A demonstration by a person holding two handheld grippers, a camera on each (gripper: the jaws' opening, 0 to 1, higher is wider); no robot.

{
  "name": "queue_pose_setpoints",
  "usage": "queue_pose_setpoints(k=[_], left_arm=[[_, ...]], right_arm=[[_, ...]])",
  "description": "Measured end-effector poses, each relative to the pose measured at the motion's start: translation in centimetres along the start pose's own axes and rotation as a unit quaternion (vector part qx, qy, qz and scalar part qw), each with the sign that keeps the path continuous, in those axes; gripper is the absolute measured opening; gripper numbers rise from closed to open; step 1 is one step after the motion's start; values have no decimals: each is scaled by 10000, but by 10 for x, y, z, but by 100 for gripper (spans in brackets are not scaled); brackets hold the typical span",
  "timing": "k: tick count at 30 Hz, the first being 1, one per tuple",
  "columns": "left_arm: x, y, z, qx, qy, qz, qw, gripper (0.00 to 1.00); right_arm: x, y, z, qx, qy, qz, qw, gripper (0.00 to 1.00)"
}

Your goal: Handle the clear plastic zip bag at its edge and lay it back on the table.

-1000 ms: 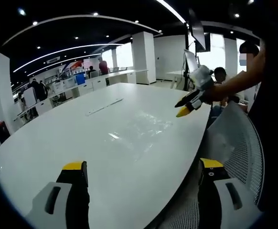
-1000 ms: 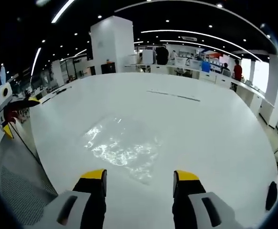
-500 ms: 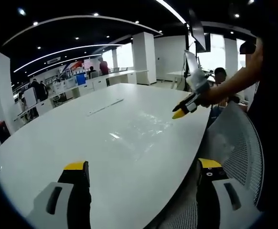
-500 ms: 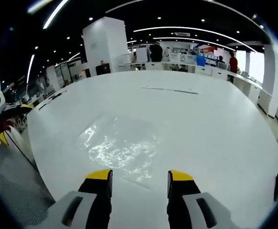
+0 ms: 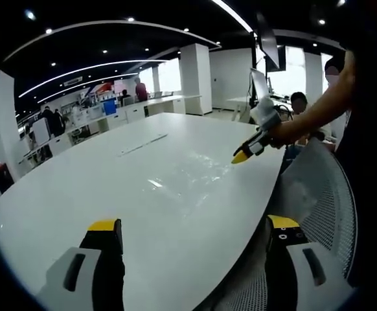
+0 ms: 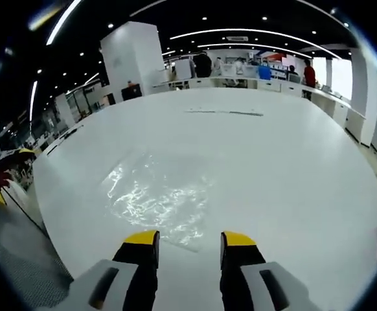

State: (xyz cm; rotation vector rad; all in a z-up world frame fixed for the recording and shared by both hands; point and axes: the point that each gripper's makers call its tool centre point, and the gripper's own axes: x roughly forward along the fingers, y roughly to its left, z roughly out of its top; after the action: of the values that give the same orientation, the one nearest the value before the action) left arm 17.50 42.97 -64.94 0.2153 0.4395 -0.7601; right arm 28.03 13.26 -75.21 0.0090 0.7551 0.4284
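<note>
A clear plastic zip bag [image 6: 155,195] lies flat and crinkled on the white table [image 6: 292,168]. My right gripper [image 6: 188,239] hovers low over the bag's near edge, open with a narrow gap, and the bag's near corner reaches in between its yellow fingertips [image 6: 141,238]. In the left gripper view the bag [image 5: 192,173] shows as a faint sheen on the table [image 5: 78,188]. The right gripper [image 5: 243,154] comes in from the right on a person's arm, tips down at the bag's edge. My left gripper [image 5: 193,224] stays wide open over the table's near rim, holding nothing.
A mesh office chair [image 5: 328,194] stands against the table's edge beside the left gripper. A thin flat strip [image 6: 224,112] lies far out on the table. The left gripper [image 6: 0,175] shows at the left border. Desks, a white pillar [image 6: 131,61] and people stand behind.
My right gripper's jaws have narrowed and it has moved lower and closer to the bag's near edge. The left gripper has stayed put.
</note>
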Motion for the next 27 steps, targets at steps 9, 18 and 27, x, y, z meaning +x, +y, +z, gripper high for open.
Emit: queue_pose_setpoints(k=[9,18,27], left_arm=[[0,-8,8,89,45,25,9999,89],[0,-12,9,-4,5,-19,10000,87],[-2,-9,6,-67,32,-35,10000,88]], right_arm=[[3,1,-1,43,52,21,10000,32],[7,3,-3,180,133,20,9997,28],[14,2,-9,314,206,29,9993,25]])
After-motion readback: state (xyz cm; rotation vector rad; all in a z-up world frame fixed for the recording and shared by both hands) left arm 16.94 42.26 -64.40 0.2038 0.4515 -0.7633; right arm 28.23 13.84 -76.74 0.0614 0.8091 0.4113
